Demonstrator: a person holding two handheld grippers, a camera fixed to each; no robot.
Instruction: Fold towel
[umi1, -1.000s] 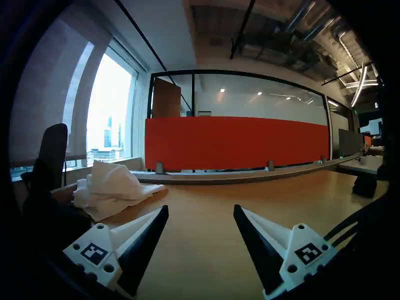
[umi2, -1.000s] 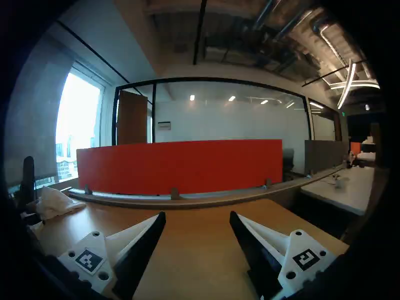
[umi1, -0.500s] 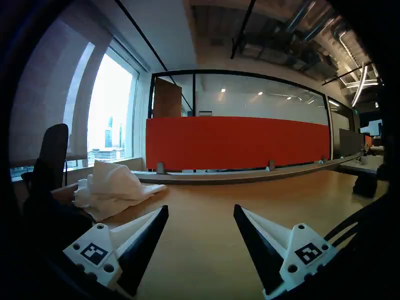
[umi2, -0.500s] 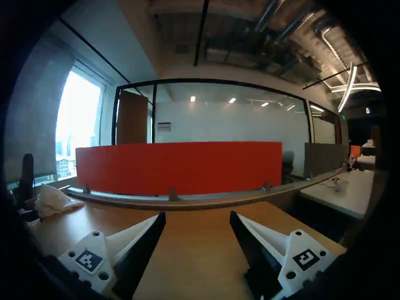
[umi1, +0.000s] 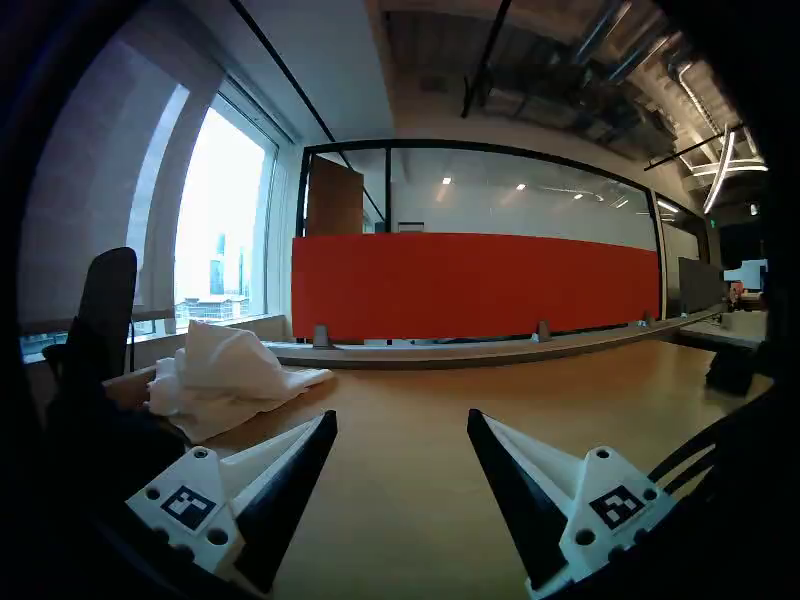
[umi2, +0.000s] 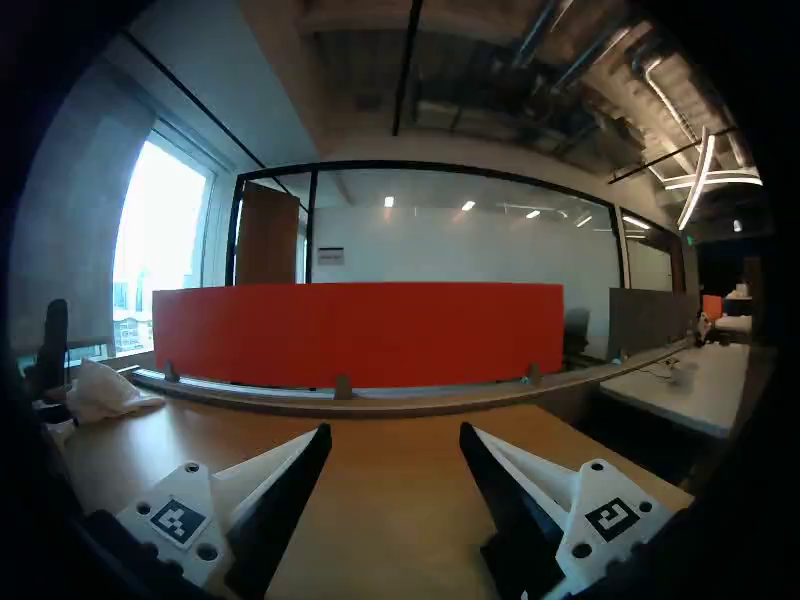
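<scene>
My left claw (umi1: 400, 415) stands open, nothing between its fingers, low over the wooden worktop (umi1: 560, 385). The towel (umi1: 225, 375), white and crumpled in a heap, lies on the worktop ahead and to the left of this claw, apart from it, near the far edge where a red divider (umi1: 470, 285) runs. My right claw (umi2: 393, 428) is open and empty too. In the right gripper view the towel (umi2: 100, 392) lies well apart from it, toward the worktop's far left corner.
</scene>
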